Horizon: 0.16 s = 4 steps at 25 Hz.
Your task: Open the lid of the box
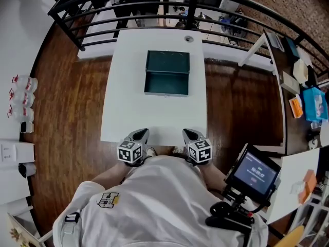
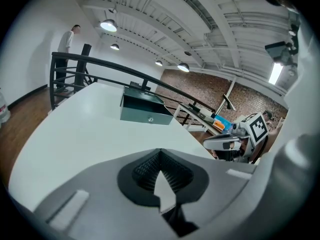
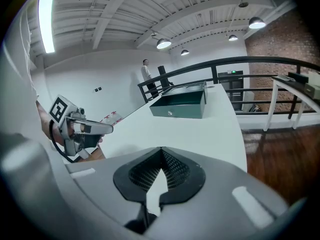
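A dark green metal box (image 1: 166, 74) stands in the middle of the white table (image 1: 123, 112), its lid (image 1: 167, 62) swung back and the inside showing. The left gripper view shows the box (image 2: 145, 110) far ahead, and so does the right gripper view (image 3: 181, 104). My left gripper (image 1: 140, 135) and right gripper (image 1: 190, 135) hover side by side at the table's near edge, close to my body and well short of the box. Both are shut with nothing between their jaws, as the left gripper (image 2: 161, 156) and the right gripper (image 3: 161, 155) show in their own views.
A black railing (image 1: 154, 4) runs behind the table. A small screen on a stand (image 1: 253, 174) sits at my right. Side tables with boxes (image 1: 303, 91) stand at the right, and water bottles (image 1: 21, 96) at the left. A person (image 2: 67, 39) stands far off by the railing.
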Motion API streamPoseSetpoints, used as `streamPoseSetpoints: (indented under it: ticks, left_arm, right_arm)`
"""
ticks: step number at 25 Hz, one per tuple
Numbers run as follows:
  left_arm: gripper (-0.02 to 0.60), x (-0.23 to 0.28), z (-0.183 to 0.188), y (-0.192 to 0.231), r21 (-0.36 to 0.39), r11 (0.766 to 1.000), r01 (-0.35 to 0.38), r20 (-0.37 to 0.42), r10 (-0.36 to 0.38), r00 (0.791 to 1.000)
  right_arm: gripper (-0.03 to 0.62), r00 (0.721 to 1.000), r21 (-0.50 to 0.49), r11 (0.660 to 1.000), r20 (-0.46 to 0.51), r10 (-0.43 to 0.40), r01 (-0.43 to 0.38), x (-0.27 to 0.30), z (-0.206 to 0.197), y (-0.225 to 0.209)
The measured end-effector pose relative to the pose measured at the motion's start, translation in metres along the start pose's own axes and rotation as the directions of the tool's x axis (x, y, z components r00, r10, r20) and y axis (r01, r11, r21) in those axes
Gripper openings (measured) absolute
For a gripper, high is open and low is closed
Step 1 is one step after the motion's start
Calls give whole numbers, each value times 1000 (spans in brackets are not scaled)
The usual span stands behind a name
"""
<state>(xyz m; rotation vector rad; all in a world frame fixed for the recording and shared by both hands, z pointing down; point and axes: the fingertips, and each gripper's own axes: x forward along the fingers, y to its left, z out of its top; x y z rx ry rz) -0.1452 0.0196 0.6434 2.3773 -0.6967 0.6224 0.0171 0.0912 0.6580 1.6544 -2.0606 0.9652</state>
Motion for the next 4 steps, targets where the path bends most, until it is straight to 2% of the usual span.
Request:
streamPoseSetpoints:
  ticks: [4]
  left_arm:
    - [0,0,2,0,-2,1000,-1,2,1,1000]
  right_arm:
    - [0,1000,-1,1000,5,-5,5,0,2,-1]
